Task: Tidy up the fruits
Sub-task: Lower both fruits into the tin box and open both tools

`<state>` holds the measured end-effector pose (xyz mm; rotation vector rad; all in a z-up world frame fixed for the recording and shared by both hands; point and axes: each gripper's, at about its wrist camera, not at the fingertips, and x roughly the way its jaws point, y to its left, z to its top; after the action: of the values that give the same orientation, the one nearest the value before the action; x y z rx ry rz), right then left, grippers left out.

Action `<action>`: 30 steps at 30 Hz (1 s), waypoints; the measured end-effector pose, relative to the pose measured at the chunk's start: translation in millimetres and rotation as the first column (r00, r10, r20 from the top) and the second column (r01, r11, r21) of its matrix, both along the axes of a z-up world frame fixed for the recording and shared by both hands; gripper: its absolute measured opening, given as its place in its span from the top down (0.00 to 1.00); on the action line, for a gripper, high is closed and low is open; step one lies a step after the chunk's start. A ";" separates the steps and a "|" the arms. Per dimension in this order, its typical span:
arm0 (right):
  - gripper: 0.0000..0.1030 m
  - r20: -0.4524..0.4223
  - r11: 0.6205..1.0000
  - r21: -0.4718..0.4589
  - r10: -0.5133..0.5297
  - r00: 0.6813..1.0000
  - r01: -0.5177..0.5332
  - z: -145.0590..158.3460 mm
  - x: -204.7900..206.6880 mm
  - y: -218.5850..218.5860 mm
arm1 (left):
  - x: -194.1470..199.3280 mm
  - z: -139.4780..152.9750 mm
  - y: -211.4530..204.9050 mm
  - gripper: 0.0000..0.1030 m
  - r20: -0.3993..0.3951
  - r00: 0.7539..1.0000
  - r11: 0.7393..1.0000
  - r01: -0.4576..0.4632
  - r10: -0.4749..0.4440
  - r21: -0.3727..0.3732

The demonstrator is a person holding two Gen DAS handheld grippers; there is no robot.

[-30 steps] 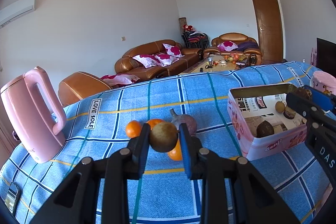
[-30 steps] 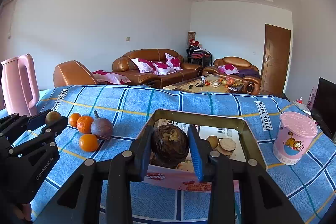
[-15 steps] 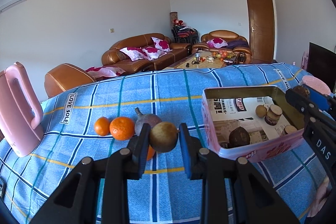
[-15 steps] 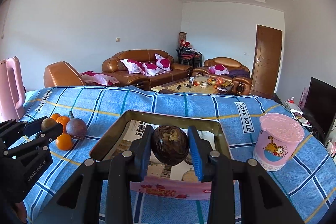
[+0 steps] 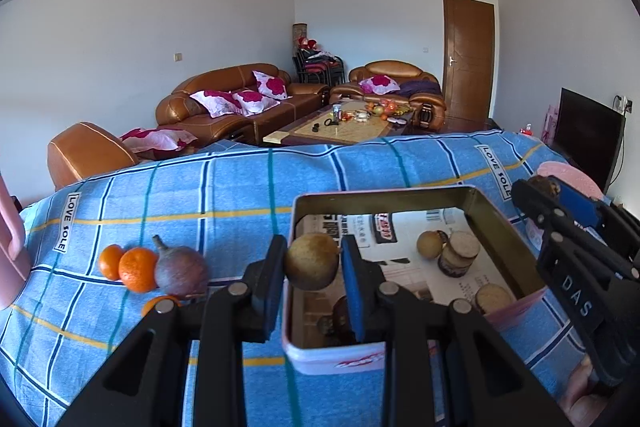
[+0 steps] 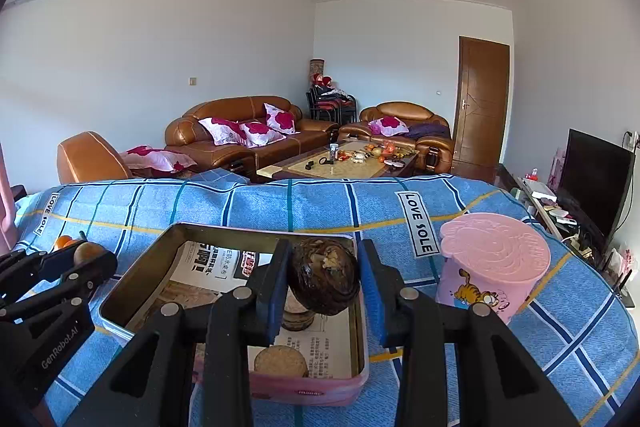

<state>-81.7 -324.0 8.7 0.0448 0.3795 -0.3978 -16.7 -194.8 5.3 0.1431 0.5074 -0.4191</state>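
Presently, the left tool (image 5: 313,263) was clamped on a round tan-brown fruit (image 5: 312,261), carried above the near-left corner of the pink tin box (image 5: 328,357). The right tool (image 6: 323,281) was clamped on a dark, wrinkled brown fruit (image 6: 323,281), held over the same box (image 6: 312,391) toward its far right side.

Contents and surroundings, as recorded:
- Pink tin box: rectangular, open-topped, lined with printed newspaper (image 5: 404,227); it stood on the blue checked cloth (image 5: 240,187) covering the tabletop.
- Inside the box: one small tan fruit (image 5: 430,245), touching a stack of round brown discs (image 5: 460,255); a further disc (image 5: 494,297) lay near the right wall; a dark item sat partly hidden behind the left tool's blue pad.
- On the cloth, left of the box: two oranges (image 5: 128,265) side by side, a purple fruit with a stem (image 5: 180,269) touching them, and a third orange (image 5: 160,305) partly hidden by the left tool.
- Pink lidded cup (image 6: 490,263): upright, just right of the box, bearing a cartoon cat.
- Pink jug (image 5: 12,255): at the far left edge, only partly in view.
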 end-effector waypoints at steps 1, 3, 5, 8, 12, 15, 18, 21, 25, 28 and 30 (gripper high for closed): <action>0.65 -0.005 1.000 0.002 -0.003 1.000 0.003 -0.6 2.4 -0.8 | 1.7 -1.4 -6.4 0.72 -0.005 1.000 1.000 0.007 -0.007 0.002; 0.65 -0.019 1.000 0.021 0.000 1.000 0.000 -2.8 6.0 -4.2 | 6.5 -4.5 -15.9 0.72 -0.020 1.000 1.000 0.014 -0.014 0.004; 0.65 -0.043 0.999 0.041 0.010 0.999 -0.008 -4.9 10.5 -7.9 | 12.3 -7.2 -21.4 0.72 -0.042 0.999 1.000 0.019 -0.019 0.000; 0.65 -0.067 0.997 0.064 0.040 0.997 -0.036 -8.0 17.4 -9.8 | 17.7 -9.8 -25.6 0.72 -0.055 0.998 1.000 0.016 -0.016 0.001; 0.65 -0.092 0.993 0.089 0.080 0.993 -0.071 -12.1 24.1 -9.4 | 21.4 -11.5 -23.0 0.72 -0.082 0.996 0.999 0.027 -0.029 -0.021; 0.65 -0.111 0.989 0.108 0.114 0.987 -0.102 -14.7 28.4 -5.6 | 23.5 -12.3 -23.5 0.72 -0.093 0.995 0.999 0.037 -0.039 -0.022; 0.65 -0.128 0.987 0.107 0.131 0.983 -0.118 -16.6 30.3 -1.8 | 24.9 -14.2 -26.3 0.72 -0.104 0.994 0.999 0.044 -0.046 -0.017; 0.65 -0.137 0.983 0.126 0.150 0.979 -0.133 -18.3 31.2 -2.3 | 26.4 -15.1 -27.1 0.72 -0.113 0.992 0.999 0.048 -0.049 -0.017; 0.65 -0.141 0.974 0.166 0.177 0.974 -0.153 -21.4 32.1 -5.2 | 26.7 -16.1 -26.0 0.72 -0.120 0.992 0.999 0.045 -0.047 -0.020; 0.65 -0.141 0.971 0.178 0.187 0.972 -0.161 -22.0 32.4 -5.4 | 26.7 -16.4 -25.5 0.72 -0.121 0.992 0.999 0.042 -0.045 -0.021; 0.65 -0.144 0.969 0.185 0.194 0.970 -0.166 -22.5 33.3 -6.0 | 28.0 -17.1 -24.0 0.72 -0.128 0.991 0.999 0.038 -0.041 -0.024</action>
<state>-48.4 -330.0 -13.8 0.1459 0.5727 -0.1876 11.2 -218.8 -11.9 0.1058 0.6270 -0.4746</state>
